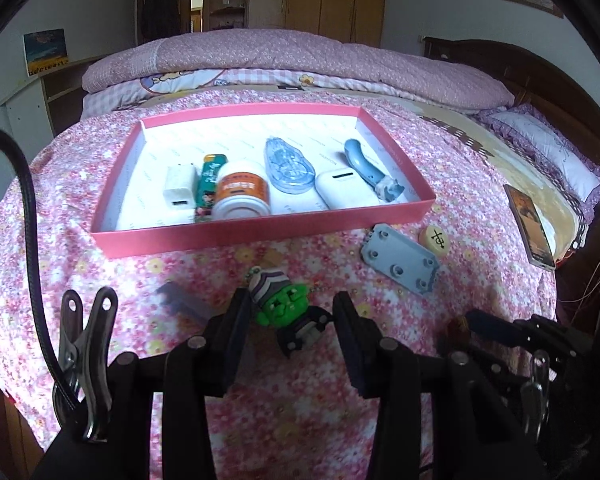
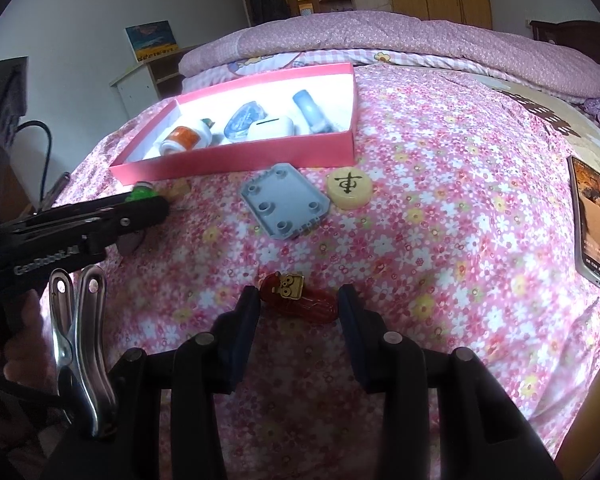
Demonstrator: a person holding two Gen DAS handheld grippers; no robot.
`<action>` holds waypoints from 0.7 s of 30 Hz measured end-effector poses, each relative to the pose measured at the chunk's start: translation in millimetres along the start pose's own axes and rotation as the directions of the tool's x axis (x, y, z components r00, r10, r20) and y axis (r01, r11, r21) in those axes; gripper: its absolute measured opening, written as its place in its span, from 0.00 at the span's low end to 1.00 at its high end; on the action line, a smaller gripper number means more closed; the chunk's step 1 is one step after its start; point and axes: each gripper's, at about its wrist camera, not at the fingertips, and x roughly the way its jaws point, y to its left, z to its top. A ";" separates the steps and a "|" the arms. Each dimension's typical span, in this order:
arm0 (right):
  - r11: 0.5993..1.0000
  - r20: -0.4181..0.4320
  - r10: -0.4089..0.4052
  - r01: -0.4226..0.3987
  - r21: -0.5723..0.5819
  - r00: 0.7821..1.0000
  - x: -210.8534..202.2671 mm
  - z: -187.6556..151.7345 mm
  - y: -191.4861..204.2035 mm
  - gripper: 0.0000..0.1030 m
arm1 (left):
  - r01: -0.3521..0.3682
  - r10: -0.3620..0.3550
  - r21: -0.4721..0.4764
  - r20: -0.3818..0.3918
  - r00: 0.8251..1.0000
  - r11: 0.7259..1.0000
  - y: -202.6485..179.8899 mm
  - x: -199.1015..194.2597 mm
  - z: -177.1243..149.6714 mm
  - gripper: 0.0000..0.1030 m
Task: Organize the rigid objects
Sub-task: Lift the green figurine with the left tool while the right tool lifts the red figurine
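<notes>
Both grippers parked over toys on the flowery bedspread, pink box sitting up top.

Left gripper [image 1: 294, 320] has its jaws spread either side of the green-faced figure [image 1: 290, 312], low centre of the left wrist view. Right gripper [image 2: 299, 308] is spread too, with the red toy [image 2: 300, 296] lying between the fingertips. The pink box [image 1: 260, 236] fills the middle of the frame, holding a white charger [image 1: 179, 187] and orange-label bottle [image 1: 242, 196]. Grey studded plate [image 2: 285, 205] and chess piece [image 2: 348, 189] sit just below its right end.

One pink tray [image 1: 260, 236] holding six items; on the bed, one green figure [image 1: 288, 312], one red figure [image 2: 300, 294], one grey plate [image 1: 400, 258], one game piece [image 1: 434, 239], one phone [image 2: 594, 220]
</notes>
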 end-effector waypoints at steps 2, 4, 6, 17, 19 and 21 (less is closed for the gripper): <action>1.000 0.001 -0.006 0.006 -0.003 1.000 -0.2 -0.4 0.2 0.40 | -0.001 0.001 0.000 0.006 1.000 1.000 2.9 -3.6 -1.3 0.43; 1.000 0.003 -0.007 0.007 0.003 1.000 -1.1 -0.9 0.2 0.40 | -0.001 0.001 0.001 0.008 1.000 1.000 4.7 -5.2 -2.5 0.43; 1.000 0.005 -0.002 0.002 0.010 1.000 -2.2 -1.2 0.1 0.40 | 0.000 0.000 -0.001 0.007 1.000 1.000 7.1 -6.3 -4.3 0.43; 0.999 0.022 0.053 -0.053 0.012 0.998 -14.6 5.3 9.3 0.40 | 0.012 -0.012 -0.007 0.029 1.000 1.000 13.8 -17.0 -4.1 0.43; 0.998 0.024 0.059 -0.059 0.012 0.998 -16.1 7.4 10.5 0.40 | 0.015 -0.015 -0.010 0.031 0.999 1.000 15.0 -18.3 -2.9 0.43; 0.998 0.031 0.060 -0.060 0.007 0.998 -18.3 10.8 12.0 0.40 | 0.017 -0.016 -0.015 0.033 0.999 1.000 16.8 -19.5 -1.9 0.43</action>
